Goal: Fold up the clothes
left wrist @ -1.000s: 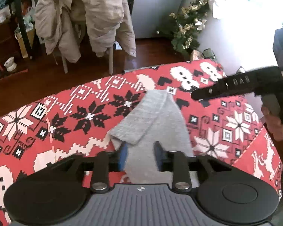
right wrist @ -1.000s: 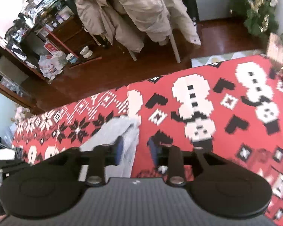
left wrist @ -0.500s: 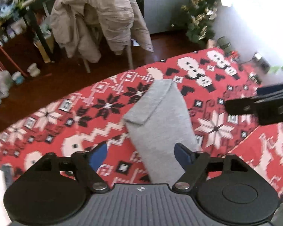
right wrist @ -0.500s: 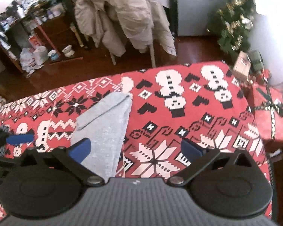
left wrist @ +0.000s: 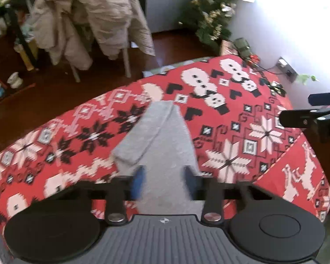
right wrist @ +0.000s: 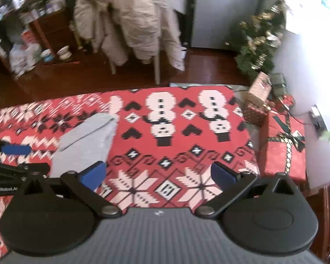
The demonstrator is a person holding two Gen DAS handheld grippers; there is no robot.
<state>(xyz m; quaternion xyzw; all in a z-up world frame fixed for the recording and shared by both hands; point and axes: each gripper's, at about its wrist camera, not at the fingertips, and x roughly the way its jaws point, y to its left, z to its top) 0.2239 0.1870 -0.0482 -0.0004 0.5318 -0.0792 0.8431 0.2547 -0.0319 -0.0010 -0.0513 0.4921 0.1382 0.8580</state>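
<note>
A: Start with the big thing. What carries the work?

B: A surface (right wrist: 187, 136) under a red cloth with snowflakes, hearts and snowmen. On it lies a grey garment (left wrist: 162, 145), long and narrow, with one part folded back over itself towards the left. In the right wrist view the same garment (right wrist: 85, 140) sits left of the middle of the cloth.

A: And the left gripper?

B: The left gripper (left wrist: 164, 180) is low over the near end of the garment. Its blue pads (left wrist: 138, 181) stand a little apart, one at each side of the grey strip. The picture is blurred there, so I cannot tell whether the jaws pinch the fabric or only frame it.

A: The right one?

B: The right gripper (right wrist: 158, 173) has its jaws spread wide and holds nothing. Its left pad (right wrist: 92, 173) overlaps the near right edge of the garment in the view; its right pad is over bare cloth. In the left wrist view it juts in from the right edge, well apart from the garment.

A: Anything around the surface?

B: A chair draped with beige coats (right wrist: 129, 22) stands on the dark wood floor behind. A small decorated tree (right wrist: 261, 44) is at the far right, and a red wrapped gift box (right wrist: 283, 145) sits just beside the right edge of the surface.
</note>
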